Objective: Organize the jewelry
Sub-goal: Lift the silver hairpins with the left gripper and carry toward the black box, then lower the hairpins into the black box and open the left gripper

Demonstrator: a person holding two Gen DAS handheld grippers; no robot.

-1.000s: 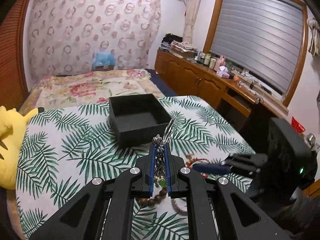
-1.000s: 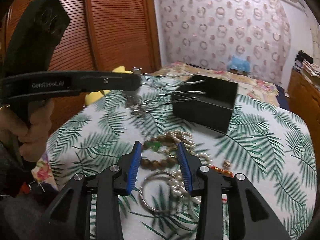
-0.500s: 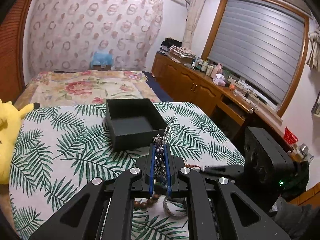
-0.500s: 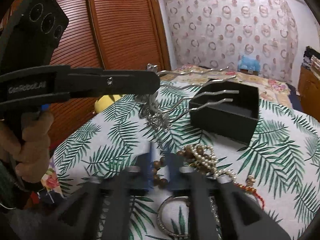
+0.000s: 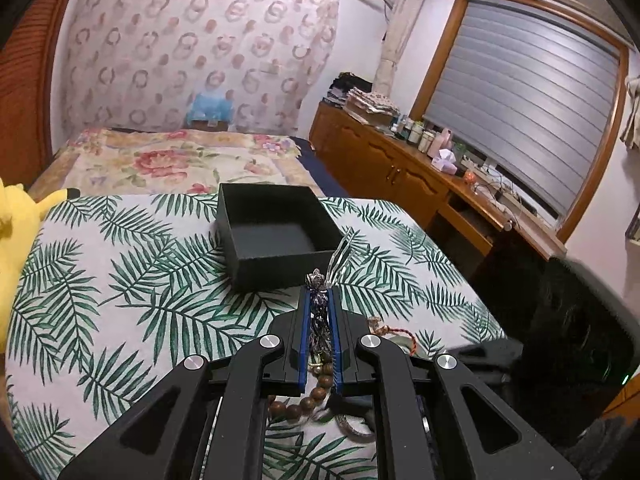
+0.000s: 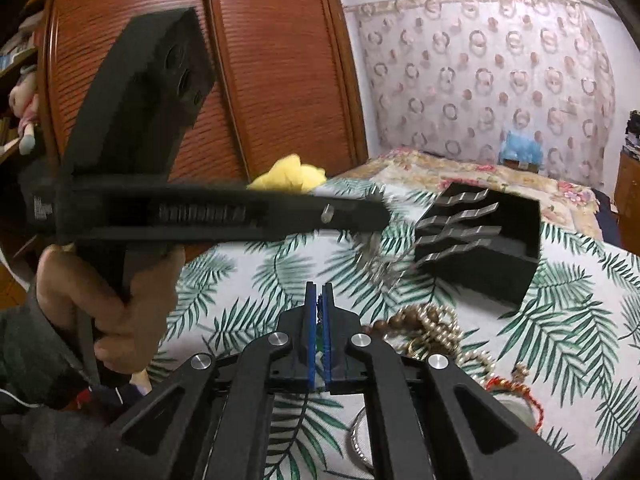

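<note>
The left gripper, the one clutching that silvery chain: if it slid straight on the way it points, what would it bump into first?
Most likely the open black box on the palm-leaf tablecloth: it sits straight ahead of the left gripper, with bare cloth between. Depth is hard to judge through this lens.

The left wrist view looks forward and downward along its own jaws, close over the table (image 5: 120, 280), facing the bed (image 5: 168, 160) at 12 o'clock and the window (image 5: 520, 120) at 2 o'clock. The right wrist view looks the same way along its jaws, also close over the table (image 6: 260, 280), but faces the wardrobe (image 6: 272, 80) at 11 o'clock and the curtain (image 6: 480, 80) at 1 o'clock. Both views share the box (image 5: 276, 236) (image 6: 500, 256), the leaf-print table, the bead pile, the bed and the curtain (image 5: 192, 52). The left gripper (image 6: 376, 208) crosses the right view from 9 o'clock; the right one shows as a dark blur at 4 o'clock in the left view.
</note>
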